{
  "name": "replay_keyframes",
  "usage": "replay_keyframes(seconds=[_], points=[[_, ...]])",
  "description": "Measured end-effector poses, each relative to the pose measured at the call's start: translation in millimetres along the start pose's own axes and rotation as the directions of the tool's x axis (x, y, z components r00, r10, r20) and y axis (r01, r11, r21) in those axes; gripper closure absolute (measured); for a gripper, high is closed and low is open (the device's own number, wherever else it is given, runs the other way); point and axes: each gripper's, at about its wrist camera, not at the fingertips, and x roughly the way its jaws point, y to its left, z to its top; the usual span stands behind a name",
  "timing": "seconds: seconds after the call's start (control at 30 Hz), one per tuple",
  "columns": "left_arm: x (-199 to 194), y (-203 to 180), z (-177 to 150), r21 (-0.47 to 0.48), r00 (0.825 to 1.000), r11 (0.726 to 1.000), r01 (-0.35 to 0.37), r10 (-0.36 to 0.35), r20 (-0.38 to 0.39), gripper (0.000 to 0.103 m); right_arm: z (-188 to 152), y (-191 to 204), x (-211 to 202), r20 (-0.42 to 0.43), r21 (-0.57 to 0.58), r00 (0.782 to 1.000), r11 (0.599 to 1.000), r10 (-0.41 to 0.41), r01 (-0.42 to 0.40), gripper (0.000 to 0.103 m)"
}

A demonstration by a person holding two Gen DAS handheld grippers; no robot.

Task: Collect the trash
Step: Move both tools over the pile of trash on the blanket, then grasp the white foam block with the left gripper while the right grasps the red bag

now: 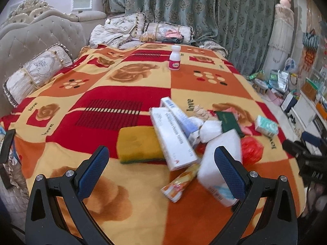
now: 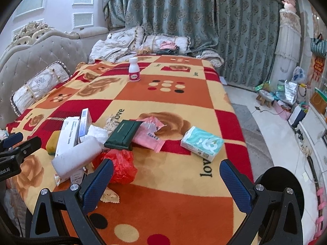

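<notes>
A pile of trash lies on the patterned blanket [image 1: 102,194]: white cartons [image 1: 173,138], a yellow sponge [image 1: 139,145], a white pack [image 1: 220,163], an orange wrapper [image 1: 179,181], a red bag [image 1: 251,149], a green packet [image 2: 122,134], a pink wrapper [image 2: 149,134] and a teal tissue pack [image 2: 202,143]. A white bottle [image 1: 175,60] stands far back. My left gripper [image 1: 161,167] is open and empty above the pile. My right gripper [image 2: 166,175] is open and empty, the red bag [image 2: 120,165] by its left finger.
Pillows [image 1: 36,73] and a padded headboard [image 1: 30,38] line the left side. Curtains [image 1: 194,10] hang behind. The bed's right edge drops to a floor with a stool [image 2: 265,98], bags and boxes [image 2: 302,112].
</notes>
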Motion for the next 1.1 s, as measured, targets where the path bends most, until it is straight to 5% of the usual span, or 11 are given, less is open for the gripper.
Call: replay_keyframes(seconds=[0.2,0.43,0.73,0.83,0.9,1.1], points=[[-1.0,12.4,-5.1,-0.004,0.997,0.999,0.054,-0.054,-0.054,0.001,0.8,1.6,12.3,-0.034,-0.001,0.998,0.999,0.052,-0.052,0.002],[-5.2,-17.4,-9.4,0.048,0.984,0.985,0.168,-0.164,-0.073,0.001,26.0,-3.7,39.1,-0.087,0.030,0.988,0.992,0.124,-0.122,0.016],[26.6,-61.6,-8.8,0.138,0.977,0.971,0.194,-0.178,-0.115,0.001,32.5,-8.9,57.4,-0.144,0.027,0.980,0.990,0.138,-0.135,0.017],[36.5,-66.7,-7.3,0.153,0.974,0.966,0.206,-0.188,-0.127,0.024,27.2,-10.9,55.4,-0.163,0.041,0.972,0.985,0.172,-0.168,0.017],[45.3,-64.4,-5.8,0.142,0.965,0.963,0.228,-0.205,-0.161,0.056,21.8,-11.1,55.4,-0.177,0.054,0.965,0.981,0.194,-0.188,0.017],[38.0,-42.1,2.7,0.042,0.945,0.956,0.290,-0.279,-0.168,0.062,3.1,3.3,70.0,-0.234,0.118,0.918,0.946,0.321,-0.301,0.026]])
